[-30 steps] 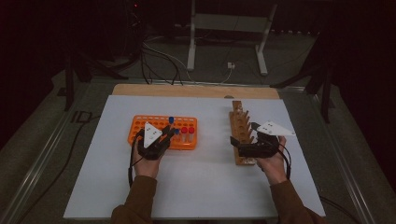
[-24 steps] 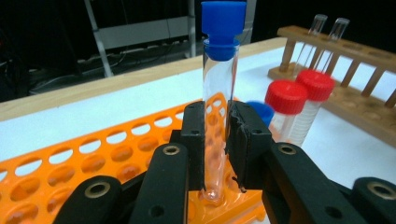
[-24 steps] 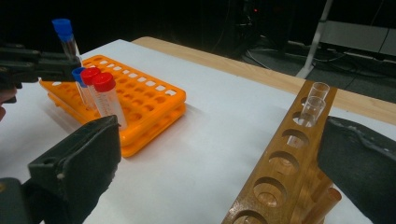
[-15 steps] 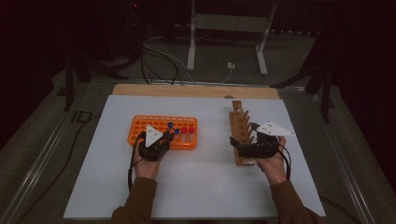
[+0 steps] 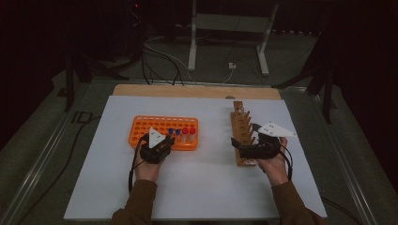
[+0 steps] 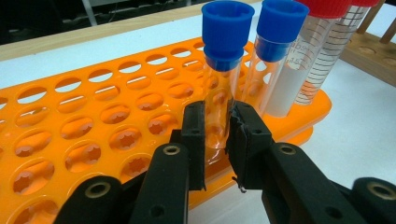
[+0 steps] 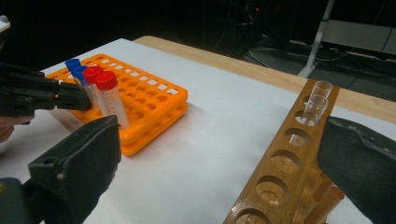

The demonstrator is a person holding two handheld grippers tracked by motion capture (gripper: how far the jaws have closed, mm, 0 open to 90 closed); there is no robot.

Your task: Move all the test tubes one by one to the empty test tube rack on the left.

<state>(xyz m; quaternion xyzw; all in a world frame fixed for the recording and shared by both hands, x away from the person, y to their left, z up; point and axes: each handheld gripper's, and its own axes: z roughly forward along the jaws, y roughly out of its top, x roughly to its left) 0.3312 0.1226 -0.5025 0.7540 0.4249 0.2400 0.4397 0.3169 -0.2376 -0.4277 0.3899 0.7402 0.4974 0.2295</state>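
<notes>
The clear plastic tube with the blue screw cap stands in a hole along the near edge of the orange plastic tube rack, and the left gripper is clamped on its glassy body below the cap. Up close, that grip's obvious; from the high view it's just a blue dot. The right gripper sits wide open, jaws straddling the wooden tube rack, gripping nothing.

L gripper fingers clamped on blue-cap tube, seated in orange rack
</notes>
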